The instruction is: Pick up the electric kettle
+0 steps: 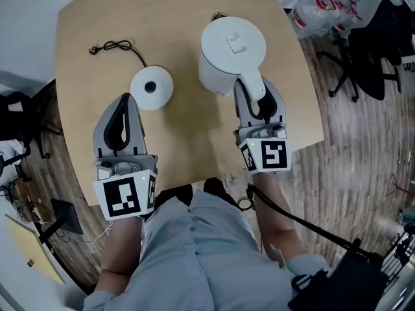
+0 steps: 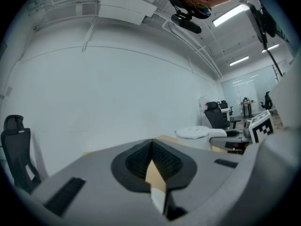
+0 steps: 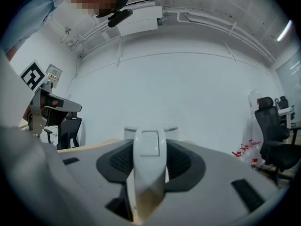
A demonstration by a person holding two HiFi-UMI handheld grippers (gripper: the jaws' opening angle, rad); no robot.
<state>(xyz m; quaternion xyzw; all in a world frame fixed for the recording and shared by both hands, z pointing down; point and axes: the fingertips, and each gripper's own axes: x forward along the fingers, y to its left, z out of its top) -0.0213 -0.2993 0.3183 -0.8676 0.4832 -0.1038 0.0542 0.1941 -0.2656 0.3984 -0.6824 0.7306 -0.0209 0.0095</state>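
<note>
Electric kettle [image 1: 230, 50], white, stood on the right half of the table [image 1: 175, 18], off its base and nearer the right edge than the left. From above, its lid [image 1: 233, 39] hid most of the body. Its handle [image 1: 253, 86] ran toward the near edge, into the right gripper.

At the left, the left gripper [image 1: 127, 97] was held over the table close to the near edge. Its jaws were together at the tips with nothing between them. In the left gripper view those jaws blocked most of the tabletop.

Toward the far left corner lay a bundled black cord [image 1: 120, 46]. Its lead ran to the round white base [image 1: 152, 87], which sat just beyond the left gripper's tips and apart from the kettle.

The right gripper [image 1: 256, 89] had its jaws apart on either side of the handle, and thin gaps showed beside it in the right gripper view. There the handle and jaws hid nearly all of the kettle's body.

Right of the table, on the wooden floor [image 1: 350, 148], stood black office chairs [image 1: 363, 50]. A plastic bag [image 1: 321, 10] lay near the far right corner, its contents too small to make out.
</note>
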